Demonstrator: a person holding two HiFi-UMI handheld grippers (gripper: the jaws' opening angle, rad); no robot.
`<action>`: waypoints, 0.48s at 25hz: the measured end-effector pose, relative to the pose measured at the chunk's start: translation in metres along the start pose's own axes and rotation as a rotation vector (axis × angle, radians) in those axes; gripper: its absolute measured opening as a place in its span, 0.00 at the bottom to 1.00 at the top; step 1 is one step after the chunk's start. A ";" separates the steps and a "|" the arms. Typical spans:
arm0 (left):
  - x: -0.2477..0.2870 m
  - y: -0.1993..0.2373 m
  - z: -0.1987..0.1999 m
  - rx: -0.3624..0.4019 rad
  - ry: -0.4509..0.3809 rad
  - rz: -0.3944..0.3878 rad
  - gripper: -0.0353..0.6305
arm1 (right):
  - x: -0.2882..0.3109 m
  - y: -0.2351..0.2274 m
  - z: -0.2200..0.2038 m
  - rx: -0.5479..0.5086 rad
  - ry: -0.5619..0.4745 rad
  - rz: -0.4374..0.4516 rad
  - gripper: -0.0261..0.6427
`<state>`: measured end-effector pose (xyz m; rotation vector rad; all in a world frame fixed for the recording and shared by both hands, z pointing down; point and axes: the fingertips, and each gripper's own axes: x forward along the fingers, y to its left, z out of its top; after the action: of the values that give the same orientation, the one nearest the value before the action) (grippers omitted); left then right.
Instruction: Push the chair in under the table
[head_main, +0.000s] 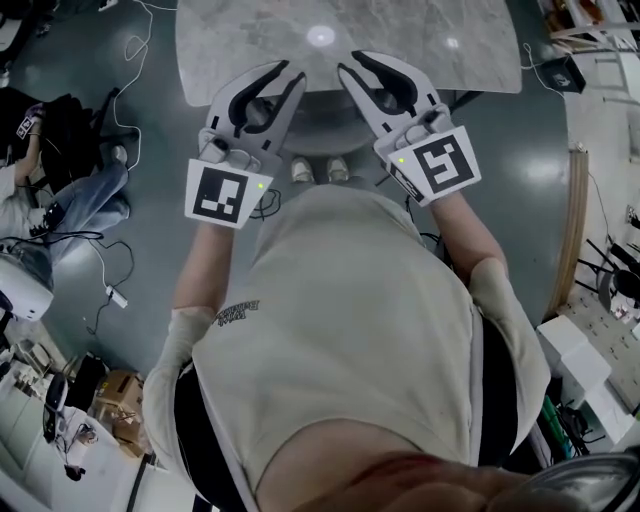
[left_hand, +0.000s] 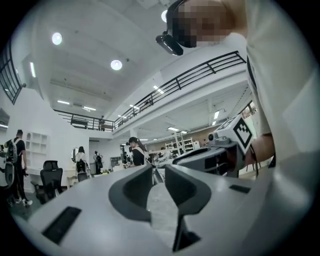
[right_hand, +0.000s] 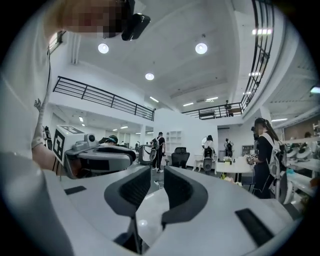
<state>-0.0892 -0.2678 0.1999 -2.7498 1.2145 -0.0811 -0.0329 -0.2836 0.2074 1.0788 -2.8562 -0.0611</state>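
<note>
Person's beige shirt (head_main: 350, 340), lower centre. Left gripper (head_main: 293, 75) and right gripper (head_main: 355, 63), upper centre: jaws narrowly parted, nothing between. Marble table (head_main: 230, 40), top edge; grey rounded shape (head_main: 320, 125), possibly the chair, under its near rim.

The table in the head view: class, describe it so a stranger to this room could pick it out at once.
Take the dark, glossy floor that fills the head view and look to its top edge. There, just beyond the person's shoes, lies the table, a broad slab with rounded corners. Alone among its neighbours it is pale grey and marble-veined.
</note>
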 end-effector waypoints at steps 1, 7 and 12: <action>-0.002 0.001 0.005 -0.001 -0.005 0.008 0.17 | -0.003 0.001 0.009 0.004 -0.021 -0.005 0.17; -0.007 0.005 0.027 -0.029 -0.037 0.036 0.15 | -0.016 0.002 0.043 0.024 -0.105 -0.022 0.10; -0.011 0.004 0.040 -0.016 -0.046 0.036 0.13 | -0.019 0.008 0.052 0.004 -0.121 -0.025 0.08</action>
<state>-0.0953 -0.2585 0.1595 -2.7265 1.2577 -0.0047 -0.0293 -0.2651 0.1546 1.1495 -2.9505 -0.1273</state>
